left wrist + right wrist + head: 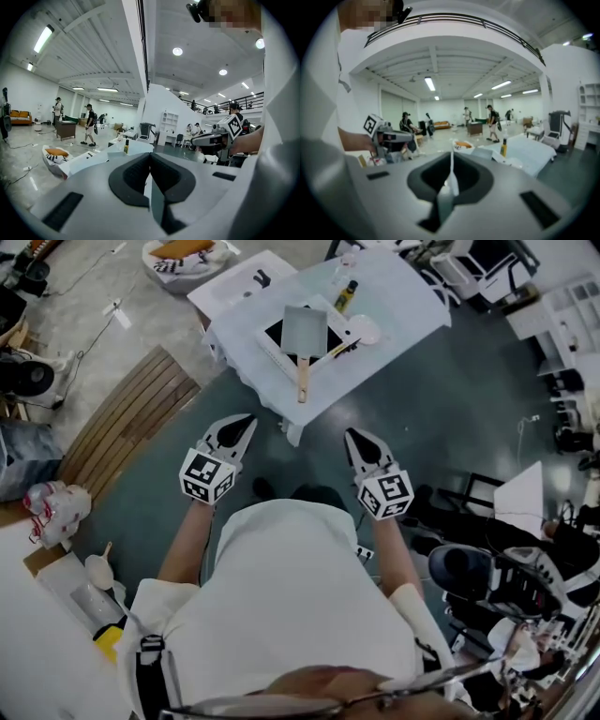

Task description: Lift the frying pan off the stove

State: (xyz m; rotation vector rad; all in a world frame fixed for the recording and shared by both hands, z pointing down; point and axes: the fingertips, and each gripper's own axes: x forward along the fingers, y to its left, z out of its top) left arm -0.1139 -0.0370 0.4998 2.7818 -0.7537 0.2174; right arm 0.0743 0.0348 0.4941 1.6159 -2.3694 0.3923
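My left tongs (246, 426) and right tongs (353, 436) both pressed together, empty, well short of white worktop (398, 306). Grey square frying pan (305, 330) on flat stove (273, 335): stiff, probably pan-end heavy, so I'd clamp the wooden handle (303, 381).

In the head view the frying pan (305, 331) covers most of the stove (275, 334), and the bottle (346, 294) nearby is too small for its label to be read. In their own views the left hand-held gripper (150, 158) and right hand-held gripper (451, 161) block the near tabletop (137, 148), where pan and stove cannot be made out.
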